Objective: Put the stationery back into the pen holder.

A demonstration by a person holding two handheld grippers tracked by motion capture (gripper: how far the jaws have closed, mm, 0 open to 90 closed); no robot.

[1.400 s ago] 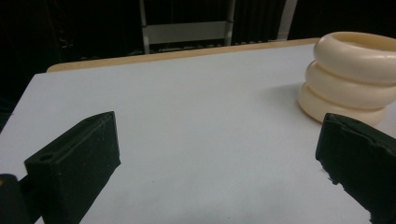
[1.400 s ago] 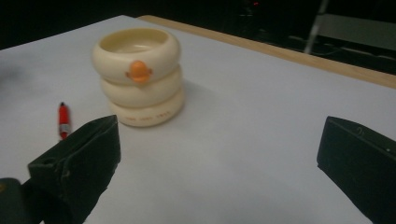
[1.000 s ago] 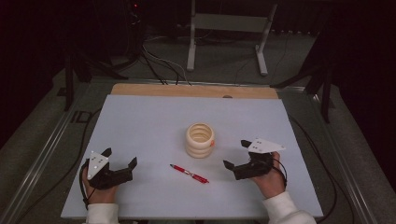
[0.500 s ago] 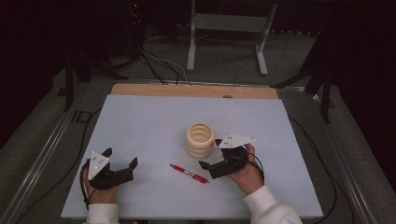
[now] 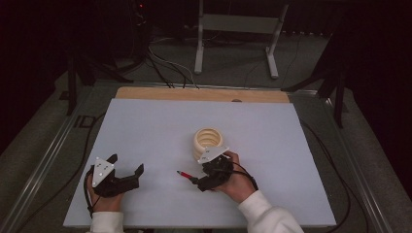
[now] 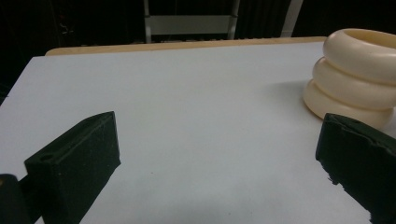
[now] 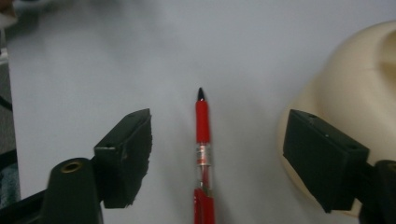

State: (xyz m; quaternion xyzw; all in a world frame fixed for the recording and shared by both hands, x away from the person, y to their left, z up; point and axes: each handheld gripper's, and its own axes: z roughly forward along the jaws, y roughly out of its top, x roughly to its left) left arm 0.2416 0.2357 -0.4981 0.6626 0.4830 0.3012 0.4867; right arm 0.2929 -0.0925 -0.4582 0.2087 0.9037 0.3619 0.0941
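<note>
A red pen (image 7: 203, 154) lies flat on the white table (image 5: 145, 131), its black tip pointing away from my right gripper (image 7: 217, 154). The jaws of that gripper stand on either side of the pen without touching it and have just been closing. In the high view the pen (image 5: 185, 175) pokes out to the left of the right gripper (image 5: 199, 183). A cream holder of stacked rings (image 5: 208, 142) stands upright just behind that hand; the holder (image 7: 355, 98) is also close on the right in the right gripper view. My left gripper (image 5: 127, 168) rests open and empty at the front left.
A wooden strip (image 5: 204, 94) runs along the table's far edge. Beyond it stand a metal frame (image 5: 233, 34) and cables on the dark floor. The ring holder (image 6: 355, 74) is at the right in the left gripper view.
My right hand has slid left across the table from the front right until its jaws straddle the pen. The left hand has stayed where it was.
</note>
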